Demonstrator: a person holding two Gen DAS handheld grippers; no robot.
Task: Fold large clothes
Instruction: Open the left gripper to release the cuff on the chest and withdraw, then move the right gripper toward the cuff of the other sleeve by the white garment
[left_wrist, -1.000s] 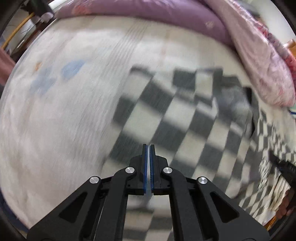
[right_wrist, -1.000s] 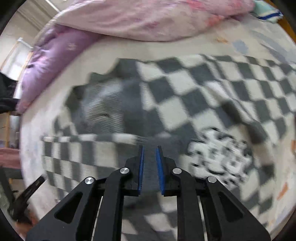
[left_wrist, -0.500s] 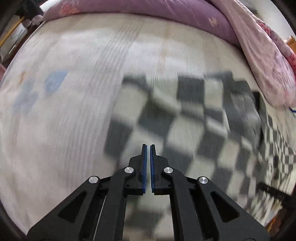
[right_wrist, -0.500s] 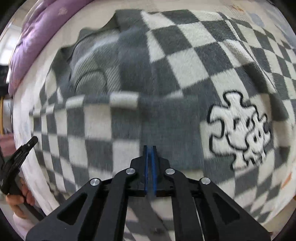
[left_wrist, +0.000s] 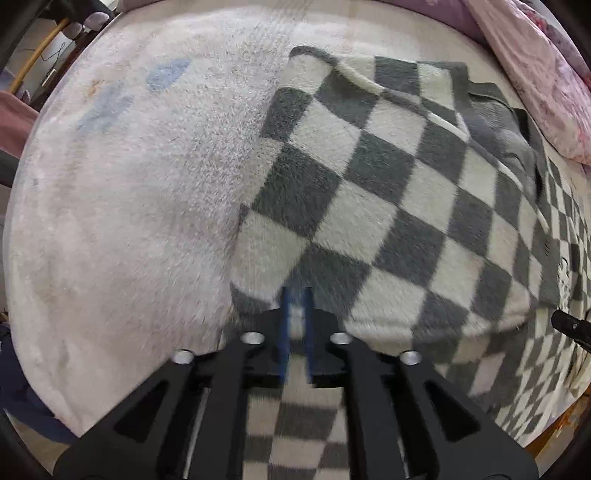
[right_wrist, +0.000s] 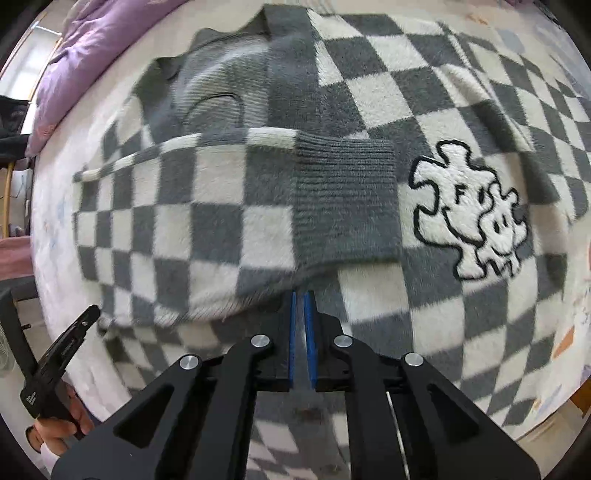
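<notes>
My left gripper has its blue pads a narrow gap apart. Checkered fabric shows between them, but motion blur prevents me from confirming a grip. My right gripper has its pads nearly together, with a thin slit between them; the tips sit at the lower edge of the folded sleeve, and I cannot tell whether cloth is pinched.

The sweater is grey-and-white checkered and lies flat on the bed. One sleeve is folded across the chest. Its ribbed grey cuff rests just beside the white puzzle-shaped patch with black outline. The grey collar is at the far end of the garment in the right wrist view.

In the left wrist view, the folded sleeve runs diagonally away from my pads, and its left edge lies on the white fleecy bed cover. A pink and purple quilt is bunched along the far side of the bed. In the right wrist view, my left hand holds the left gripper's handle at the lower left.
</notes>
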